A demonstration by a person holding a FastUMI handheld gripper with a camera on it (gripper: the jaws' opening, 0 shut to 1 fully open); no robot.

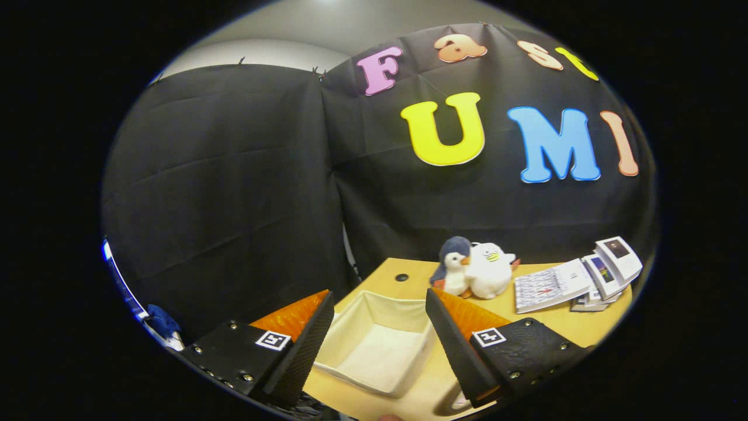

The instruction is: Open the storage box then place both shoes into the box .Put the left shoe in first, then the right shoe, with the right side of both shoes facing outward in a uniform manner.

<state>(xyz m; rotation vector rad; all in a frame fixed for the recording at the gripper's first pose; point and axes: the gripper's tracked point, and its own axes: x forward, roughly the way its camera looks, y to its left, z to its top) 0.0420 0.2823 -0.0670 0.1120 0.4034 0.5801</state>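
One cream fabric storage box, open-topped, between spread gripper fingers

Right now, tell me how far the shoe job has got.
Done: the cream fabric storage box on the wooden table already lies open, and what shows of its inside is bare. In hand: nothing; the gripper hangs over it, jaws wide apart. Left: both shoes, left first.
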